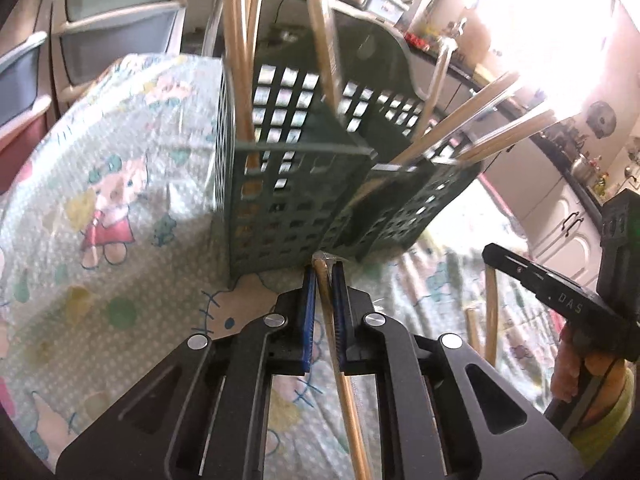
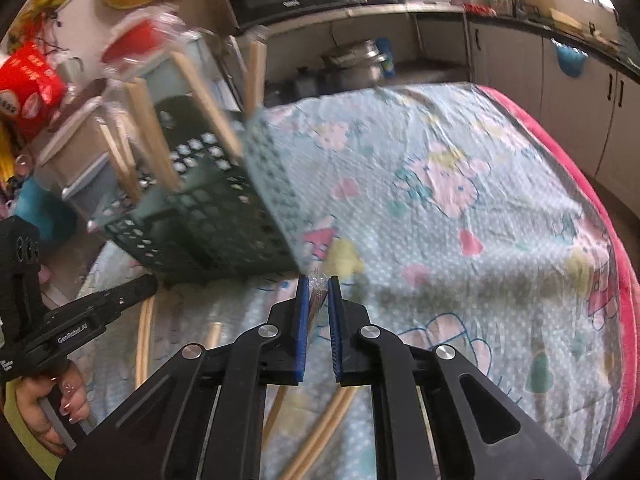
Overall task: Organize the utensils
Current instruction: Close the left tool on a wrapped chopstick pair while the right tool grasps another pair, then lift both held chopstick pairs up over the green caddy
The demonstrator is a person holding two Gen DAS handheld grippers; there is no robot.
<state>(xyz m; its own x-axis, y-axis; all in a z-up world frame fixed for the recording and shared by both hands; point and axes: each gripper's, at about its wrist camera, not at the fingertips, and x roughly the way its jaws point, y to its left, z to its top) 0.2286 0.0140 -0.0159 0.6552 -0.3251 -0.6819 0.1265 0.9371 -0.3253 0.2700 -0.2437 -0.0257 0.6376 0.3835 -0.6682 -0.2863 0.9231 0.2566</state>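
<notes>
Looking along the left gripper [image 1: 324,268], its blue pads are pinched on a wrapped wooden chopstick [image 1: 344,392], just before the green slotted utensil holder [image 1: 296,196] on the cartoon-print tablecloth [image 1: 120,208]; more chopsticks stand inside it.

From the right gripper [image 2: 318,282], the pads clamp another wrapped chopstick [image 2: 316,300] beside the holder; loose chopsticks [image 2: 320,436] lie below.
</notes>
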